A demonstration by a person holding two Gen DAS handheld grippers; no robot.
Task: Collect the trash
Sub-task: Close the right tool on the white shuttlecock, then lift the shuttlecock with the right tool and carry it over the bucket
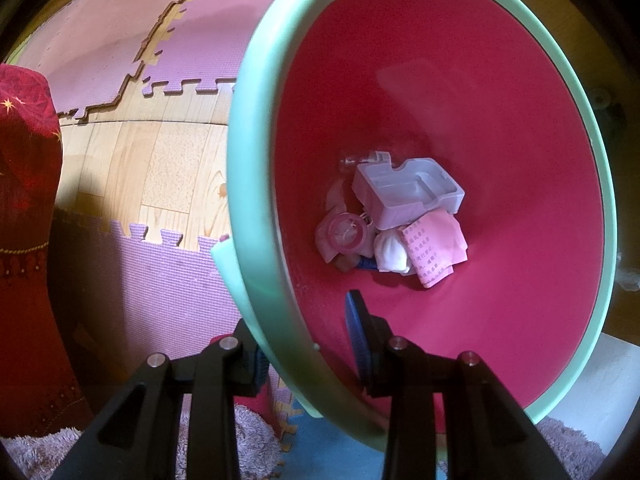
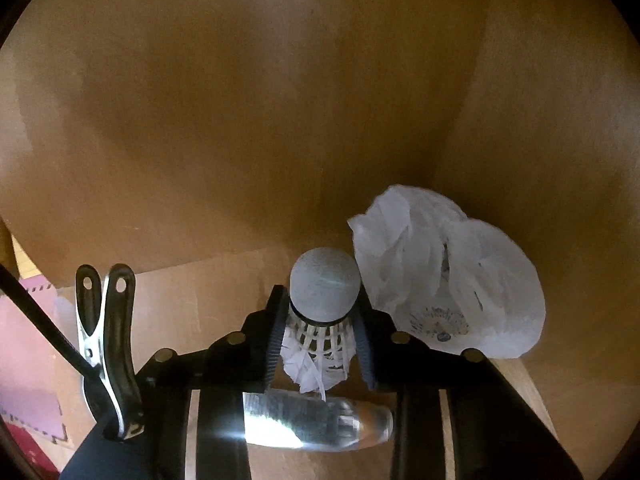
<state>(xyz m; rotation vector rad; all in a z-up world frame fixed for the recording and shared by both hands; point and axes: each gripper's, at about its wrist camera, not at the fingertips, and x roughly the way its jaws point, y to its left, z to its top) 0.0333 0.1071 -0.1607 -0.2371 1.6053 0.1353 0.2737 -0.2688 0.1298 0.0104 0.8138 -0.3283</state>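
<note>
The left gripper (image 1: 308, 344) clamps the mint-green rim of the red-lined plastic bin (image 1: 256, 240) (litter inside); right gripper (image 2: 320, 340) jaws pinch a white feathered shuttlecock (image 2: 322, 308) on the brown wooden surface (image 2: 208, 304).

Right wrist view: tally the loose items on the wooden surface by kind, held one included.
Shuttlecock: 1, between the pads of the right hand-held gripper
White plastic bag: 1
Clear plastic bottle: 1
Metal clip: 1
Total: 4
</note>
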